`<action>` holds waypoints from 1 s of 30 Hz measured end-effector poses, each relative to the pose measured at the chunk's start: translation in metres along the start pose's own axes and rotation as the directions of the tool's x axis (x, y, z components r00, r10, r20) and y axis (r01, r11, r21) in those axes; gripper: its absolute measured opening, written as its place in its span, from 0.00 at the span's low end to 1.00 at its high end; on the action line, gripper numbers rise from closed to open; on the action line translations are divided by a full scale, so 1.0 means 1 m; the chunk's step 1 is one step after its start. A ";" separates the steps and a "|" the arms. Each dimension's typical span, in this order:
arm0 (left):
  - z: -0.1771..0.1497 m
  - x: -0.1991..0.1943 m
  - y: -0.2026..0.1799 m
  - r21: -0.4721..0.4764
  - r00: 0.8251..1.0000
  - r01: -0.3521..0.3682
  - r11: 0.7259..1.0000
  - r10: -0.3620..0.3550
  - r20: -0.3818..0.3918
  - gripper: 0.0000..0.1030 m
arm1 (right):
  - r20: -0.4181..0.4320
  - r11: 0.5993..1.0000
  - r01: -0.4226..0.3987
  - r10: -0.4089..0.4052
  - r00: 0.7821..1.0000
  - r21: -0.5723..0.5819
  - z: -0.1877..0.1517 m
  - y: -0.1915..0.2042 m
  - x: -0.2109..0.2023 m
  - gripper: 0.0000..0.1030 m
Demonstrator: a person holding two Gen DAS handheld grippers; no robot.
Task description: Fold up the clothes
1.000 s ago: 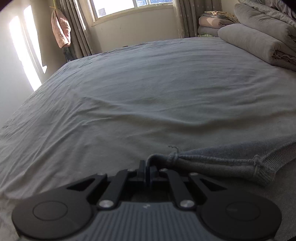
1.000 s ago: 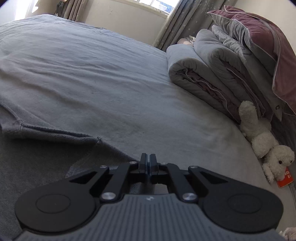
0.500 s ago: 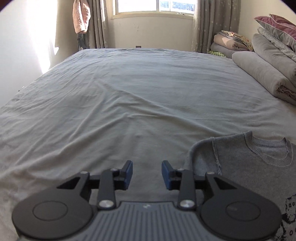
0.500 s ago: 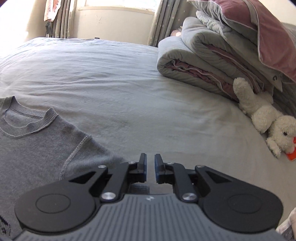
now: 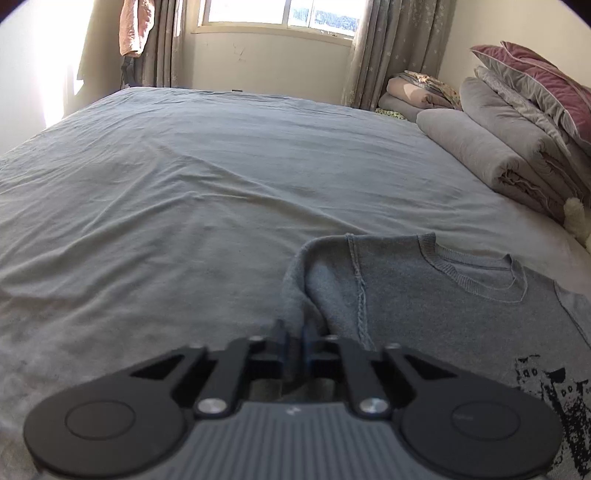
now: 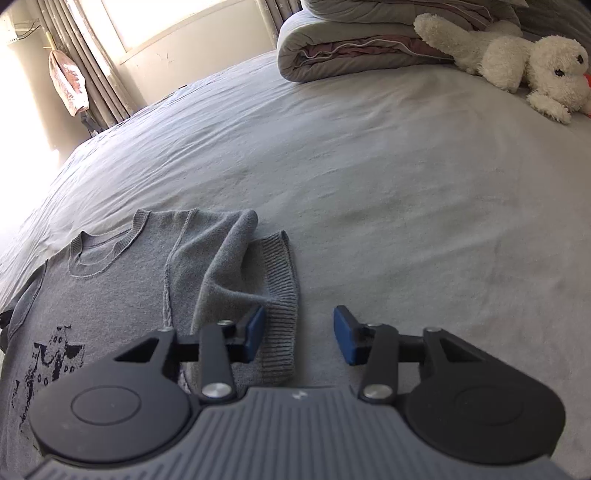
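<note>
A grey knit sweater (image 5: 424, 295) with a black print lies flat on the grey bed sheet (image 5: 184, 184), collar towards the window. My left gripper (image 5: 294, 338) is shut on a fold of the sweater's left sleeve by the shoulder. In the right wrist view the sweater (image 6: 110, 280) lies at the left, its right sleeve folded over with the ribbed cuff (image 6: 279, 295) towards me. My right gripper (image 6: 299, 334) is open and empty, its left pad by the cuff, its right pad over bare sheet.
Folded quilts and pillows (image 5: 517, 147) are stacked along the right side of the bed. A white plush dog (image 6: 517, 62) lies by them. A window and curtains (image 5: 277, 22) stand beyond the far edge. The sheet (image 6: 406, 166) spreads wide ahead.
My left gripper, open half a second ago, has closed on the sleeve fold. My right gripper has opened wide and turned left, bringing the folded sleeve and cuff into view.
</note>
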State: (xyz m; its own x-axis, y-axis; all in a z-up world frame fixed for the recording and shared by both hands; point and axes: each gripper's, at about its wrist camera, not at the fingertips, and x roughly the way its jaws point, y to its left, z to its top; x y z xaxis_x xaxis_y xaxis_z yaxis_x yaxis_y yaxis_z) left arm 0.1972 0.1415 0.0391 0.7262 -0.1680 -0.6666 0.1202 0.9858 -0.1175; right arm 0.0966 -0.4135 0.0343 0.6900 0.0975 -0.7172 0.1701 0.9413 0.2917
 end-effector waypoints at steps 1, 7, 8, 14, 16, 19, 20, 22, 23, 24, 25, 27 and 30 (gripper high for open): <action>0.003 0.001 0.003 -0.029 1.000 -0.008 1.000 0.008 0.001 0.02 | -0.004 1.000 0.000 0.000 1.000 0.000 0.004 0.003 0.004 0.03; 0.033 -0.042 0.040 -0.159 0.990 -0.056 0.986 0.076 0.122 0.02 | 0.117 0.997 0.021 -0.012 0.993 -0.076 0.012 0.021 -0.018 0.03; 0.038 -0.046 0.045 -0.160 0.988 -0.072 0.984 0.093 0.126 0.02 | 0.130 0.996 0.041 -0.029 0.991 -0.084 0.011 0.021 -0.019 0.03; 0.040 -0.027 0.060 -0.157 0.982 -0.175 0.972 0.183 0.039 0.12 | 0.123 0.989 0.124 -0.113 0.986 -0.085 0.013 0.003 -0.006 0.18; 0.036 -0.027 0.065 -0.178 0.982 -0.171 0.969 0.182 0.047 0.20 | 0.117 0.996 0.076 -0.071 0.991 -0.036 0.023 -0.007 0.000 0.23; 0.031 -0.036 0.069 -0.221 0.987 -0.137 0.965 0.153 0.055 0.31 | 0.068 0.998 0.040 -0.036 0.997 -0.053 0.041 -0.007 0.021 0.24; 0.030 -0.039 0.067 -0.216 0.987 -0.136 0.967 0.151 0.055 0.31 | 0.052 0.998 0.031 -0.028 0.998 -0.063 0.043 -0.006 0.028 0.24; 0.025 -0.050 0.059 -0.183 0.989 -0.120 0.976 0.134 0.066 0.31 | 0.001 0.996 -0.004 0.004 1.000 -0.092 0.042 0.002 0.043 0.24; 0.021 -0.056 0.054 -0.170 0.991 -0.109 0.979 0.121 0.064 0.32 | -0.024 0.994 -0.022 0.020 1.000 -0.106 0.041 0.006 0.051 0.26; 0.017 -0.061 0.052 -0.166 0.992 -0.101 0.981 0.111 0.056 0.33 | -0.007 0.986 0.015 -0.017 1.000 -0.168 0.037 0.016 0.051 0.23; 0.013 -0.065 0.050 -0.162 0.994 -0.093 0.982 0.102 0.047 0.33 | 0.001 0.981 0.021 -0.021 1.000 -0.194 0.035 0.020 0.048 0.09; 0.005 -0.074 0.047 -0.161 0.996 -0.080 0.984 0.085 0.028 0.33 | 0.016 0.970 0.030 -0.027 1.000 -0.243 0.032 0.027 0.041 0.04; -0.005 -0.090 0.045 -0.162 0.998 -0.054 0.985 0.059 0.027 0.33 | 0.144 0.952 0.182 -0.150 0.978 -0.245 0.038 0.024 0.019 0.04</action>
State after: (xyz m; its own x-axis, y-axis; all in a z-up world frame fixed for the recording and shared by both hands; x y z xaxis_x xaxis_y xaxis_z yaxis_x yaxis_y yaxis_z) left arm 0.1334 0.2010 0.0903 0.7504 -0.1091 -0.6520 -0.0303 0.9796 -0.1988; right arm 0.1408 -0.4013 0.0517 0.7508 -0.0921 -0.6541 0.1154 0.9933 -0.0074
